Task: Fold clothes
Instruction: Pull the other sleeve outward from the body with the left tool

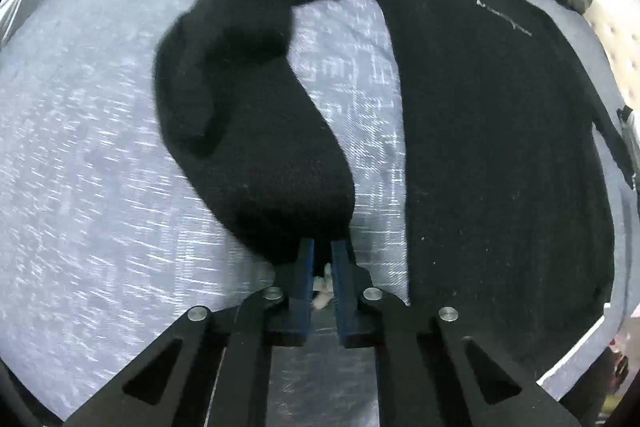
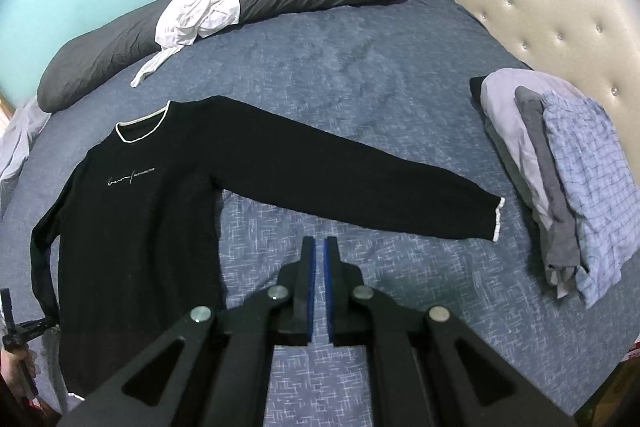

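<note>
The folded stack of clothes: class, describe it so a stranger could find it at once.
Start at the cream tufted headboard. On the blue bedspread just before it sits the folded stack. Its lilac, grey and blue-checked layers set it apart from the flat black sweater.

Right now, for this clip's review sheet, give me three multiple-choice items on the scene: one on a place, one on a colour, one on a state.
1. Where does the stack of folded clothes lie?
A. beside the padded headboard
B. on the dark pillow
C. on the sweater's chest

2. What colour is the trim on the black sweater at its neckline?
A. red
B. white
C. yellow

3. What is the left gripper doing?
A. open above the bedspread
B. shut on the sweater's sleeve
C. shut on the white garment

Answers:
1 A, the stack sits on the blue bedspread next to the headboard.
2 B, a white band rims the collar.
3 B, the fingers pinch the sleeve's end, while the right gripper holds nothing.
</note>
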### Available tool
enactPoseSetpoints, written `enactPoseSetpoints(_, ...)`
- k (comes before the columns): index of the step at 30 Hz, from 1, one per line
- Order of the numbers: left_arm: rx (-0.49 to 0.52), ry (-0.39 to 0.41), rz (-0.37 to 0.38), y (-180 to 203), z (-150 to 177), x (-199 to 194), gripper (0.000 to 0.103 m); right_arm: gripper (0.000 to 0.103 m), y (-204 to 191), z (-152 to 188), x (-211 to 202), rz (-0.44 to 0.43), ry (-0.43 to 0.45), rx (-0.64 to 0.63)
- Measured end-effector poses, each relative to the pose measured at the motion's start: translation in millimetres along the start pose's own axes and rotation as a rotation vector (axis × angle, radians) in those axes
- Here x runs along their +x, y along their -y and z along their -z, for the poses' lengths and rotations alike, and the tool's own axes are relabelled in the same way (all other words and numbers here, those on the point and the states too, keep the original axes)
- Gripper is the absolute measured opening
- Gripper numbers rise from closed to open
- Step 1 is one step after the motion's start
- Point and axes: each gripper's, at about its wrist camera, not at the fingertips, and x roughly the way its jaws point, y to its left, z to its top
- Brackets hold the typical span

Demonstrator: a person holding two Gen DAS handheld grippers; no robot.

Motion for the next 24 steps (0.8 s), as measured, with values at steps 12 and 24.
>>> enactPoseSetpoints(12,-0.129,0.19,-0.03,-100.8,-17.1,-99.1,0.008,0.004,-16.3,-1.1,-6.8,-0.009,-0.004,-0.002)
enactPoseSetpoints(24,-0.383,0.266,-0.008,-226.9,-42.2,-130.6,0.008,0.004,-56.2,-3.3,-22.7,0.01,0.009,-0.064)
